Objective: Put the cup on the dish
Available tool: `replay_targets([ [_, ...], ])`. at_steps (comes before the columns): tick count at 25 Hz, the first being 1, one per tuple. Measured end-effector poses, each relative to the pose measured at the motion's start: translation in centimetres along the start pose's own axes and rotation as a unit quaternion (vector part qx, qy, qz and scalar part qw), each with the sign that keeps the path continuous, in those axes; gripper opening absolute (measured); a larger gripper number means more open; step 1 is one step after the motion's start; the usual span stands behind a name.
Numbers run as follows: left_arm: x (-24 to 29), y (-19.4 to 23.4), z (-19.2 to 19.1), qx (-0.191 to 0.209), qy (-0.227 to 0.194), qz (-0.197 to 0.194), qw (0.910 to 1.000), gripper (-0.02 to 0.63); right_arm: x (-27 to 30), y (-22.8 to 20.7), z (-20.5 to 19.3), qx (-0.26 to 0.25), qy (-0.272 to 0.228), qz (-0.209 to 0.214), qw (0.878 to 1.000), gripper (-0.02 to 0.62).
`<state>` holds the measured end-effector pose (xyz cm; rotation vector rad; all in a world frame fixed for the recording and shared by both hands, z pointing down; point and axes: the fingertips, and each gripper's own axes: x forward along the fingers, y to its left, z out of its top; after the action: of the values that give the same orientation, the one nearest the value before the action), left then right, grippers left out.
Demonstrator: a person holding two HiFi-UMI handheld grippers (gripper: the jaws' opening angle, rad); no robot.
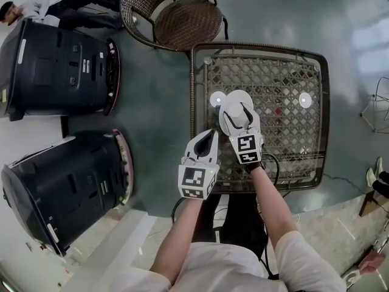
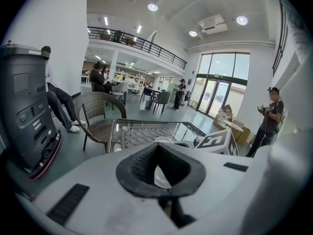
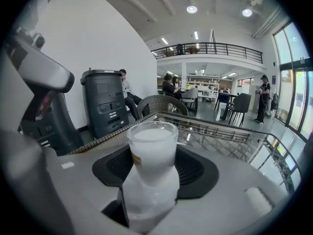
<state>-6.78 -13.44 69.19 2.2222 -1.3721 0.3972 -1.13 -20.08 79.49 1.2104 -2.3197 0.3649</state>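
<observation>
A frosted white cup (image 3: pixel 150 146) stands upright between the jaws of my right gripper (image 3: pixel 155 169), which is shut on its lower part. In the head view this gripper (image 1: pixel 236 112) holds the cup (image 1: pixel 237 120) over the near edge of a round white dish (image 1: pixel 237 95) on the table's left half. Whether the cup touches the dish cannot be told. My left gripper (image 1: pixel 209 136) hangs just left of the right one, at the table's left front edge. Its jaws are shut on nothing. Past its tips in the left gripper view (image 2: pixel 157 148) a bit of the dish (image 2: pixel 165 140) shows.
The glass-topped wicker table (image 1: pixel 292 132) bears small white discs (image 1: pixel 305 100). A wicker chair (image 1: pixel 176 17) stands behind it. Two dark machines (image 1: pixel 55 66) (image 1: pixel 73 181) stand on the floor to the left, with a seated person (image 1: pixel 67 8) beyond. Another person (image 2: pixel 271 116) stands to the right.
</observation>
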Motion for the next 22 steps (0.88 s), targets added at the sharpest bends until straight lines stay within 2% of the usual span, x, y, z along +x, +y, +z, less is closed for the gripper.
replay_targets([
  [2,0.1,0.0,0.0,0.0,0.002,0.0,1.0,0.003,0.1,0.0,-0.4,0.004,0.012,0.002,1.0,0.258],
  [5,0.3,-0.1,-0.2,0.005,0.013,0.007,0.9999,0.003,-0.2,0.3,-0.8,-0.02,0.027,0.009,0.999,0.286],
  [8,0.6,0.0,0.1,0.006,0.013,0.01,0.9998,0.003,-0.6,0.7,-0.3,-0.027,0.024,0.017,0.999,0.44],
  [9,0.6,0.1,0.4,0.006,0.012,0.012,0.9998,0.003,-0.9,0.7,-0.1,-0.021,0.024,0.019,0.999,0.448],
  [15,-0.4,0.5,2.3,0.004,0.011,0.024,0.9996,0.003,-4.5,0.6,2.5,0.004,0.004,0.02,1.0,0.408],
  [18,-2.0,0.4,3.9,-0.003,0.003,0.032,0.9995,0.003,-7.6,0.7,4.6,0.016,-0.011,0.011,1.0,0.352],
  [22,-2.3,0.7,7.9,-0.009,-0.039,0.04,0.9984,0.003,-10.3,-1.1,9.9,0.014,-0.06,-0.012,0.998,0.272],
])
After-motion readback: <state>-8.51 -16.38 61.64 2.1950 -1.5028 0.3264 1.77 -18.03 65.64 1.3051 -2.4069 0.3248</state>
